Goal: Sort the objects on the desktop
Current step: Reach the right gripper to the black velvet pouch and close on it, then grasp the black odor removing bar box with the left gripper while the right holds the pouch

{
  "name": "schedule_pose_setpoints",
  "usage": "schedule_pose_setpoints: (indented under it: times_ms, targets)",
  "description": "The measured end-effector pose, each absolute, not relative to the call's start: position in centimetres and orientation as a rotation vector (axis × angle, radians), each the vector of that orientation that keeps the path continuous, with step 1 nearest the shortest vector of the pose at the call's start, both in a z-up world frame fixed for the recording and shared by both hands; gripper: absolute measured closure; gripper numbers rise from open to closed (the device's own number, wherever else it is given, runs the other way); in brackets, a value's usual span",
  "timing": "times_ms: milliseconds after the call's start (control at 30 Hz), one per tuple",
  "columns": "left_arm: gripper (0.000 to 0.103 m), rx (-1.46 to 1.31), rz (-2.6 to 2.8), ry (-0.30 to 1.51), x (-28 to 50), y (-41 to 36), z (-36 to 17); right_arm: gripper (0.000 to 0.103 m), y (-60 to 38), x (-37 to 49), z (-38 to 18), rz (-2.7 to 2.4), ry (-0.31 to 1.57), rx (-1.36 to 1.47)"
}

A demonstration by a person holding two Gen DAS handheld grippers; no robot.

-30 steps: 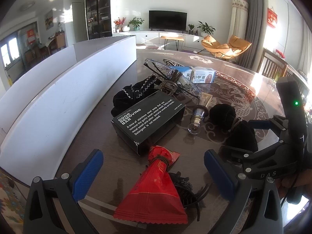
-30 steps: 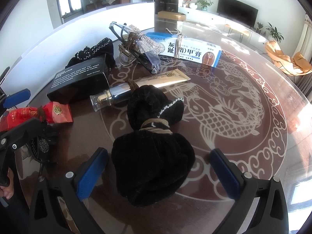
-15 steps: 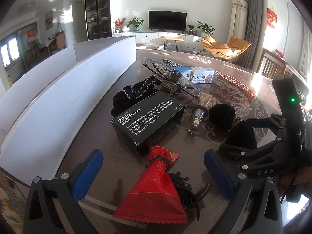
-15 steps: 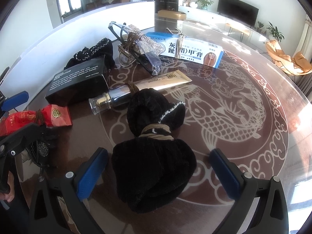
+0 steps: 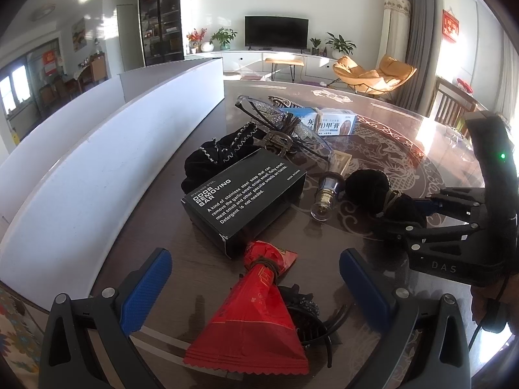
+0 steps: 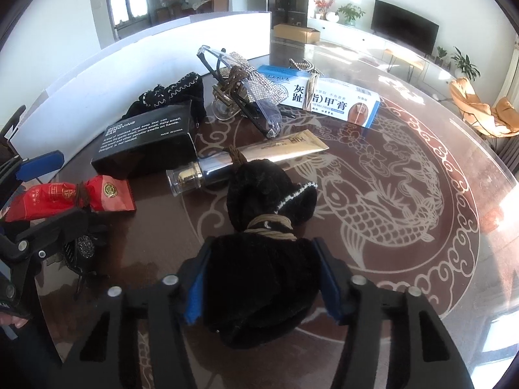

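The worktop (image 6: 421, 123) is a dark brown round one under glass, with a pale pattern of a fish and clouds in its middle. A white board (image 5: 97, 168) stands along its left edge like a low wall. Behind the far edge lies a living room with a television (image 5: 275, 32), plants and an orange chair (image 5: 373, 74); strong sun falls on the right side of the worktop.

The things lie together in the left half, near the white board. A black box (image 5: 243, 197) with white print lies just beside a black lace cloth (image 5: 211, 155). Behind them are clear glasses (image 6: 246, 97) tied with cord, and a blue and white box (image 6: 327, 100) toward the far edge. A gold tube (image 6: 246, 159) with a clear cap lies between the black box and a black cloth bundle (image 6: 259, 275), which is tied with a tan band.

The right hand-held gripper (image 6: 261, 283) is clamped on the near part of this black cloth bundle, and its blue pads press both sides. The bundle lies near the near edge, at the middle of the worktop.

The left hand-held gripper (image 5: 254, 278) has its fingers wide apart. Between them lies a red packet (image 5: 256, 317), tied at its neck, on top of a black hair clip (image 5: 308, 321), close to the near left edge.

The right half of the worktop, over the fish pattern, carries nothing and gives open room.
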State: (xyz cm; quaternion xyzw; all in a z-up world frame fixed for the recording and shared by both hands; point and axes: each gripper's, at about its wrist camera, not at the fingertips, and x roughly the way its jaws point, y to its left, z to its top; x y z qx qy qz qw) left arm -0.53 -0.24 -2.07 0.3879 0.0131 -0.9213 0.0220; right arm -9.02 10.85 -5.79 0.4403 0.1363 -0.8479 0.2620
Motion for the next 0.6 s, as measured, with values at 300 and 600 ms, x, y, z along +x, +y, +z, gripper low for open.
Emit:
schedule_pose_setpoints:
  times_ms: [300, 600]
  targets:
    - [0.000, 1.207, -2.859, 0.038, -0.7, -0.1, -2.2, 0.062, 15.4, -6.9, -5.7, -2.462, 0.346, 1.215]
    - [0.000, 1.191, -2.876, -0.009, -0.7, 0.7, -2.2, 0.061, 19.2, -5.7, -5.9, -2.551, 0.243, 1.215]
